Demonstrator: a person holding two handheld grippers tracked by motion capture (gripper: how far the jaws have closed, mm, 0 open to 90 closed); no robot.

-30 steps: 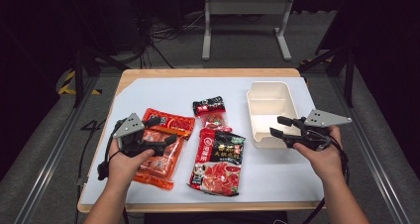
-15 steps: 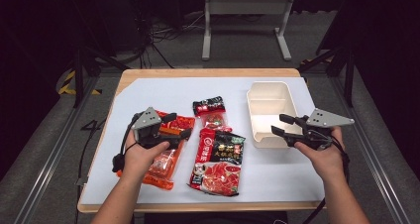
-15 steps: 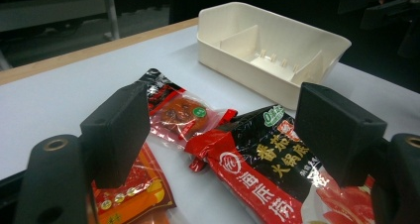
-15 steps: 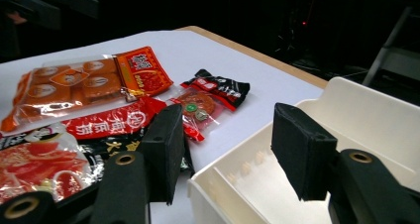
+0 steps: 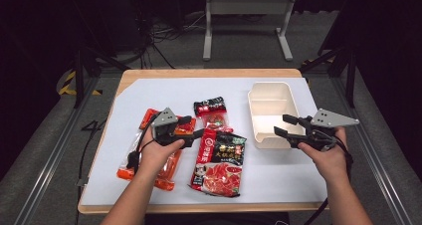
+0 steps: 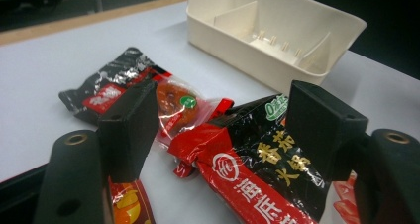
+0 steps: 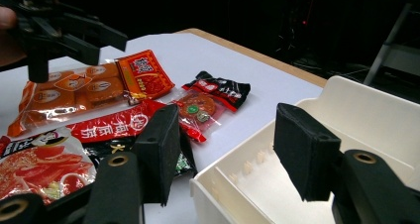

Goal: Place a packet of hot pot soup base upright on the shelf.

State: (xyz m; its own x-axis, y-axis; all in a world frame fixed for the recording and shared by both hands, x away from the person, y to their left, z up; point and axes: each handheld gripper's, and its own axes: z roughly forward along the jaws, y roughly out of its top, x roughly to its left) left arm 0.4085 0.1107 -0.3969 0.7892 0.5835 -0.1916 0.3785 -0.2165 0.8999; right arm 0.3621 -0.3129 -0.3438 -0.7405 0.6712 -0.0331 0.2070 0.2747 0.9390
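My left gripper [image 5: 195, 127] [image 6: 223, 130] hovers low over the top end of a large red and black hotpot packet [image 5: 219, 158] [image 6: 257, 169]. Its jaws have just been closing. That end lies between them, and the pads stand apart from it. A small black and red snack packet [image 5: 211, 113] [image 6: 124, 92] lies just beyond. My right gripper [image 5: 280, 124] [image 7: 233, 154] is open at the near end of a cream divided tray [image 5: 259, 93] [image 7: 366, 115]. Its jaws have just been opening, with the tray's corner between them, untouched.
An orange packet [image 5: 149, 158] [image 7: 84, 90] lies under the person's left hand, on the white sheet [image 5: 159, 93] that covers the wooden table [image 5: 209, 72]. A metal stand [image 5: 246, 16] is on the dark floor beyond.
The left gripper has moved right, off the orange packet to the large packet's top end, and its jaws have narrowed. The right gripper has stayed by the tray.
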